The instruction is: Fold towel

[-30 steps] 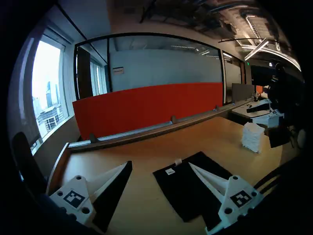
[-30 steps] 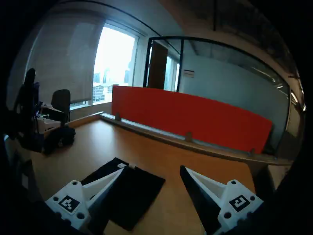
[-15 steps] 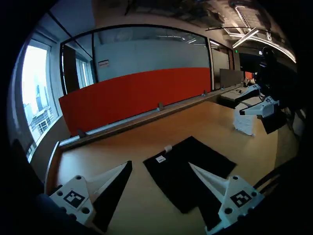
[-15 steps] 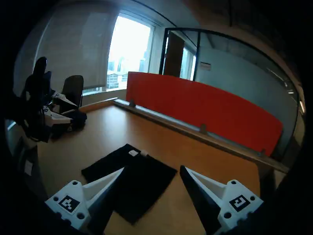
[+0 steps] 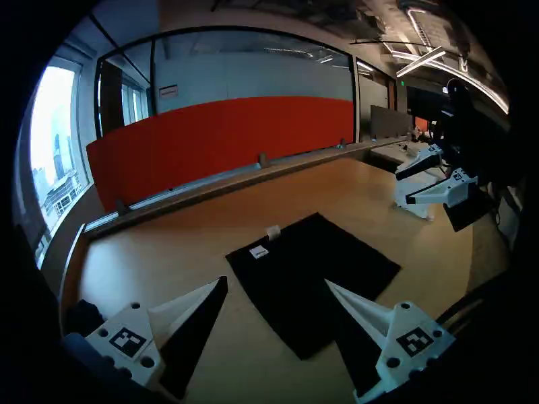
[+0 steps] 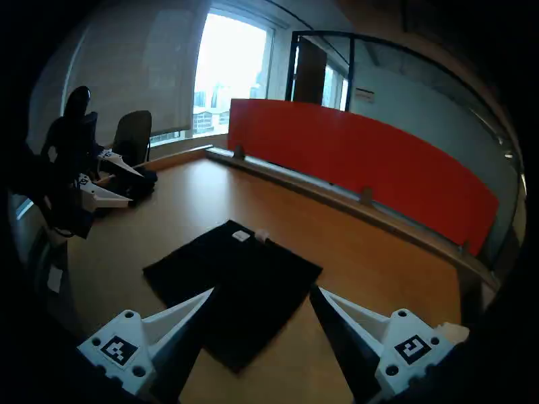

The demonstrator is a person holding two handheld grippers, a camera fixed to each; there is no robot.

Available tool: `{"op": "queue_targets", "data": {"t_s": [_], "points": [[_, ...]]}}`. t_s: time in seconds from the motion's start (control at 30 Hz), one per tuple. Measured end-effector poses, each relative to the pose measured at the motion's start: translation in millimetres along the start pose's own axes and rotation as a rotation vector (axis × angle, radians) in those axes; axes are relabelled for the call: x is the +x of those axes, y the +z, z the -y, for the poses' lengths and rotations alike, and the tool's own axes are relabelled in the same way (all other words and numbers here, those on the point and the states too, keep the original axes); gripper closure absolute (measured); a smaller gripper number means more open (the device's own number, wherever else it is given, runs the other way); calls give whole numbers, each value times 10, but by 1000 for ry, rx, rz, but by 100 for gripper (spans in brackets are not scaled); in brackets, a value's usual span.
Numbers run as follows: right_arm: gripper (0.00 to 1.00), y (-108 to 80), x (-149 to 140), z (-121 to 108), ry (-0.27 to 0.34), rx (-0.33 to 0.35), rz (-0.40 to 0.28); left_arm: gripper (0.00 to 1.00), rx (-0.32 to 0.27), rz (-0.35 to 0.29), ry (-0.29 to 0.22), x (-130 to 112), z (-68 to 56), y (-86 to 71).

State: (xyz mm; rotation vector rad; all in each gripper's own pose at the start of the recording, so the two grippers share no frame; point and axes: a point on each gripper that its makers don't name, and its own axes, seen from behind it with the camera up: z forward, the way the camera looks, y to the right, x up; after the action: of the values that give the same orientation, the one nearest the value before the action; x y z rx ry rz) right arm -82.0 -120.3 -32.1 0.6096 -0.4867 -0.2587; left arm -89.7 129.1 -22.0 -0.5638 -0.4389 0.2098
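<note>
Step in hand: approach, before any grasp. No fold started, judging from how the cloth lies.

Left side: left gripper hangs above the table, fingers spread wide, nothing between them. In the right gripper view the same left gripper sits off the towel's left side, well apart from it and released.

Centre: towel, black, lies flat and spread on the wooden table, with one corner pointing toward each camera. A small white label sits by its far edge, toward the red partition. Whether the cloth is single or already doubled, I cannot tell. In the right gripper view the towel reads as a smooth rectangle with no raised edges.

Right side: right gripper is also released and empty, held above the near part of the towel. From the left gripper view, the right gripper hovers beyond the towel's right edge without touching it.

Next move, as I judge it: lower both grippers to two corners of one short edge, pinch the cloth there, then lift together and carry that edge over to the opposite one. Thin fabric lying flat on the table means the fingertips must go very low.
</note>
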Motion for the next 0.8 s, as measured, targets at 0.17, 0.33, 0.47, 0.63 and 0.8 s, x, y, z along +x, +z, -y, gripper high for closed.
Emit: {"op": "queue_targets", "data": {"t_s": [0.17, 0.33, 0.47, 0.63, 0.8], "points": [[0, 102, -238, 72, -6, 24, 35, 4, -25, 38, 20, -206, -91, 106], [0, 212, -468, 174, -13, 53, 75, 4, -50, 82, 38, -446, -185, 210], [0, 309, -630, 230, -19, 64, 103, 4, -64, 113, 56, -621, -232, 283], [0, 407, -844, 309, -28, 82, 141, 4, -77, 142, 76, -795, -281, 373], [0, 470, -1052, 370, -32, 100, 179, 4, -91, 171, 90, -975, -334, 468]]}}
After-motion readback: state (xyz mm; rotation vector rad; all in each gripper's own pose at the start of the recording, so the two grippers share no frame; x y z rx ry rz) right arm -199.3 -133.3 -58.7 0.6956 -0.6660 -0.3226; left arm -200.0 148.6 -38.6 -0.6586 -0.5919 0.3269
